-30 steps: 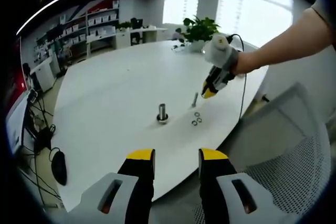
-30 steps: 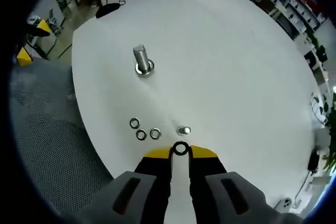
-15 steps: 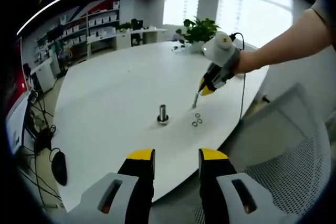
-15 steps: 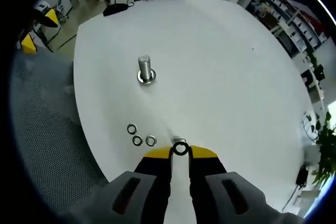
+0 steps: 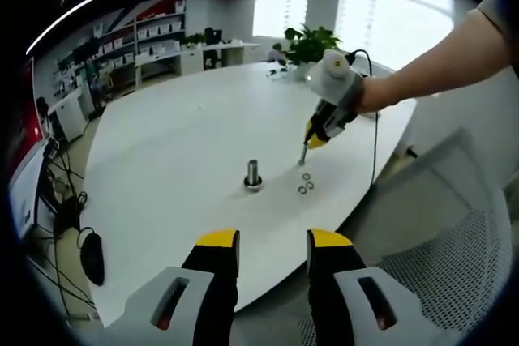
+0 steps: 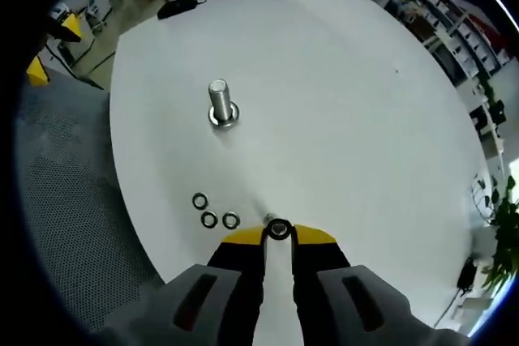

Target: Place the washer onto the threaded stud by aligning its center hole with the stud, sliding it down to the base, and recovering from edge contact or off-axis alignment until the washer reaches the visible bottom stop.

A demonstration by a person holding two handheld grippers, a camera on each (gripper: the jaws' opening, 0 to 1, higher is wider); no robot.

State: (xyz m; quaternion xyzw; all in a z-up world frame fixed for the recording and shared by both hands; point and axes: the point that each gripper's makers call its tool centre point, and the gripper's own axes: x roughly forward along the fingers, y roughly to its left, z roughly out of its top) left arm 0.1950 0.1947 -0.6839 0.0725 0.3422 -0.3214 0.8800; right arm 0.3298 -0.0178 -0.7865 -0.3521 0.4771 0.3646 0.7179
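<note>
A: R gripper (image 6: pixel 279 231), what's it doing?
B: Jaws pinched on a washer (image 6: pixel 279 229), held at the yellow tips. In the left gripper view the same gripper (image 5: pixel 308 141) hangs above the table (image 5: pixel 186 135), tips down, a person's arm behind it at right.
A: And right under it?
B: A thin bolt (image 5: pixel 302 154) stands just below the tips. In the right gripper view its head peeks out just behind the held washer, touching or not I can't tell.
A: Where's the stud?
B: Stud (image 6: pixel 219 104) upright w/ a ring at its base, mid-table, well apart from the washer. In the left gripper view the stud (image 5: pixel 253 176) is left of the bolt.
A: Spare washers?
B: Three spares (image 6: pixel 213 215) flat on the table near the edge, left of the tips in the right gripper view. In the left gripper view the spares (image 5: pixel 306 183) lie just on the near side of the bolt.
A: L gripper (image 5: pixel 272 242)?
B: Jaws apart, nothing between them, held off the near table edge.
A: Anything else?
B: Plant (image 5: pixel 308 44) at the far edge, shelves (image 5: pixel 154 42) far left, mesh chair (image 5: pixel 438 265) near right.
</note>
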